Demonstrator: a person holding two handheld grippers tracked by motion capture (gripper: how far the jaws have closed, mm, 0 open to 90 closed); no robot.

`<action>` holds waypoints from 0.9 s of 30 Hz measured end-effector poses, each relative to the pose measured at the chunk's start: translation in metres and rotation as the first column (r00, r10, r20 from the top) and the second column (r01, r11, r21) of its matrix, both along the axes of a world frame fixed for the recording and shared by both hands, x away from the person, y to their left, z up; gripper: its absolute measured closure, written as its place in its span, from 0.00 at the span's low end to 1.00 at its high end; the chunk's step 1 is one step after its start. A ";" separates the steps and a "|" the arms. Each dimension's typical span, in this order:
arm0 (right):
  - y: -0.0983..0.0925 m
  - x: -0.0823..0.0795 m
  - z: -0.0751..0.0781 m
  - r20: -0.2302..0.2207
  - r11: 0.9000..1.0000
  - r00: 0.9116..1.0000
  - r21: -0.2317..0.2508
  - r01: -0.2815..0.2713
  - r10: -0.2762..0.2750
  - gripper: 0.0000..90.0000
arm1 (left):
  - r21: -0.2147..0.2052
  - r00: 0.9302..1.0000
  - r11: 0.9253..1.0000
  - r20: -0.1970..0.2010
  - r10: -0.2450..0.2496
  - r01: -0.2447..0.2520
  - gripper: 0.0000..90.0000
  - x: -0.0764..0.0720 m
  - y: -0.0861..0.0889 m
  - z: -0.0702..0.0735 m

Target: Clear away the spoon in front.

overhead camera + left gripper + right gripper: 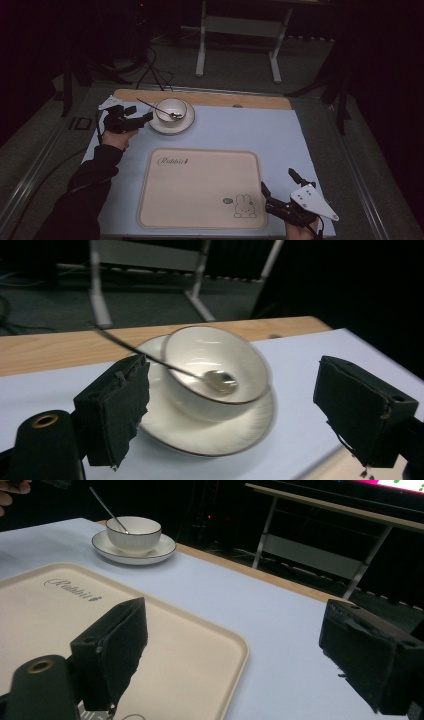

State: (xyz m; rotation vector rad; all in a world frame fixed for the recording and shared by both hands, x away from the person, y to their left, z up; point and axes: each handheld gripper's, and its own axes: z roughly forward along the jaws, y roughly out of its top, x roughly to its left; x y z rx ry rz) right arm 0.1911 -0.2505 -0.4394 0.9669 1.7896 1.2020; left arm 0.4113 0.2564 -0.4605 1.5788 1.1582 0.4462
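A white bowl (170, 109) with a dark rim stands on a white saucer (171, 128) at the back left of the table. A metal spoon (156, 108) rests in it, handle leaning out to the left. My left gripper (140, 114) sits just left of the saucer and points at it, jaws open. In the left gripper view the bowl (215, 360), spoon (220, 381) and saucer (200, 437) lie ahead between the wide-apart jaws, which touch none of them. My right gripper (278, 182) is open and empty at the right edge of the beige tray (200, 185).
The tray, printed with a rabbit, lies on a light blue mat (250, 130) that covers most of the wooden table (215, 99). A white metal stand (239, 30) and cables are on the floor behind the table. The right gripper view shows the tray (165, 630) and the far bowl (134, 534).
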 end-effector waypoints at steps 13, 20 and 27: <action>0.001 0.000 -0.001 -0.007 1.000 1.000 0.001 -0.002 0.002 0.13 | -0.072 0.982 0.983 -0.099 0.160 -0.167 0.33 0.032 0.009 -0.014; 0.001 0.000 -0.001 -0.007 1.000 1.000 -0.001 -0.003 0.003 0.13 | -0.121 0.972 0.969 -0.127 0.199 -0.215 0.44 0.044 0.009 -0.019; 0.001 0.000 -0.001 -0.009 1.000 1.000 -0.001 -0.004 0.004 0.13 | -0.175 0.963 0.953 -0.152 0.223 -0.248 0.55 0.052 0.009 -0.026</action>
